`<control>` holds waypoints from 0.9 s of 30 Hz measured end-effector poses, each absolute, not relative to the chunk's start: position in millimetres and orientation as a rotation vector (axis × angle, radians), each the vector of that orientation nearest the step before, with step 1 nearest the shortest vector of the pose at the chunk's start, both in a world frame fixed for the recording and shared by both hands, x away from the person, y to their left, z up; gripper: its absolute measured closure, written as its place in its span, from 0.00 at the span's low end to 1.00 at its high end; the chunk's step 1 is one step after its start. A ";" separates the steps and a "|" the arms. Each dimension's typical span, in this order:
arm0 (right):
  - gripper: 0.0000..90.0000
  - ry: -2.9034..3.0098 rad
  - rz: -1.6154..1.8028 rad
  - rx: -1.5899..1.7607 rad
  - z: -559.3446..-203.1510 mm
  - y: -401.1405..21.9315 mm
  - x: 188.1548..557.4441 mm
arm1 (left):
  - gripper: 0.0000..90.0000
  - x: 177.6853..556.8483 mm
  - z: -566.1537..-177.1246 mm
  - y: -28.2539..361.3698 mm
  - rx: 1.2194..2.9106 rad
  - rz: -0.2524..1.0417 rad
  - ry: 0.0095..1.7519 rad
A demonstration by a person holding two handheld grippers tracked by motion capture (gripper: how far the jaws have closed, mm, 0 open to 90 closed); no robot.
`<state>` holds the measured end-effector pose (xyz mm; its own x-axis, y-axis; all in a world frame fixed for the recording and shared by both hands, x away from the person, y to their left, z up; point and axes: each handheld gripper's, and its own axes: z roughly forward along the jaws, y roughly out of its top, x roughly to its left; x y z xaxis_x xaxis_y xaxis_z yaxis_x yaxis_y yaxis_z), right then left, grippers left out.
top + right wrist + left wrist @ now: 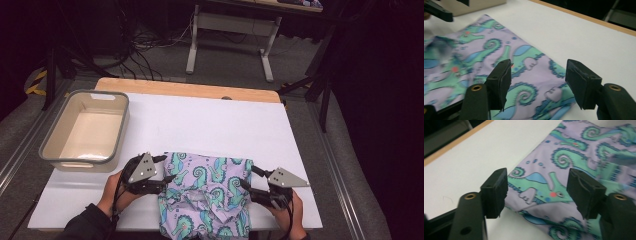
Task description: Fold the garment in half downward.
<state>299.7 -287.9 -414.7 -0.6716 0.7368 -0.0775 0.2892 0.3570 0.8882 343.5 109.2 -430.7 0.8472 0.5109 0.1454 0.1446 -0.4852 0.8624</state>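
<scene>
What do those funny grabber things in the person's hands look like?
Each hand holds a black gripper. The left gripper and right gripper each carry a grey three-cornered plate dotted with small holes. Their chunky black fingers have brass-coloured rings lower down. Black cables trail back, and a dark sleeve covers the left arm.

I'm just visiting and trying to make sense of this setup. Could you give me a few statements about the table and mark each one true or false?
1. The seahorse-print cloth lies on the white table. True.
2. The left claw is clamped shut on the cloth. False: its jaws stand apart, with the cloth lying below them.
3. The beige bin holds folded clothes. False: it looks empty.
4. The right claw is open above the cloth's edge. True.
5. The bin sits at the table's far left, apart from the cloth. True.
6. The cloth is plain white. False: it is lilac with green seahorses.
</scene>
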 end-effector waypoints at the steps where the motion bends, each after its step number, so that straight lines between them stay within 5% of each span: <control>1: 0.42 2.157 1.249 0.901 -415.5 -287.8 306.9 | 0.36 349.2 -431.6 108.5 2.051 0.469 0.498; 17: 0.39 2.267 1.029 1.128 -447.3 -295.9 380.5 | 0.28 413.9 -458.0 88.0 2.155 0.321 0.716; 22: 0.43 2.300 0.998 1.180 -452.9 -298.4 385.6 | 0.26 415.4 -463.2 84.9 2.234 0.279 0.749; 27: 0.58 2.335 1.004 1.160 -453.7 -296.9 385.6 | 0.33 413.0 -462.7 87.0 2.259 0.242 0.747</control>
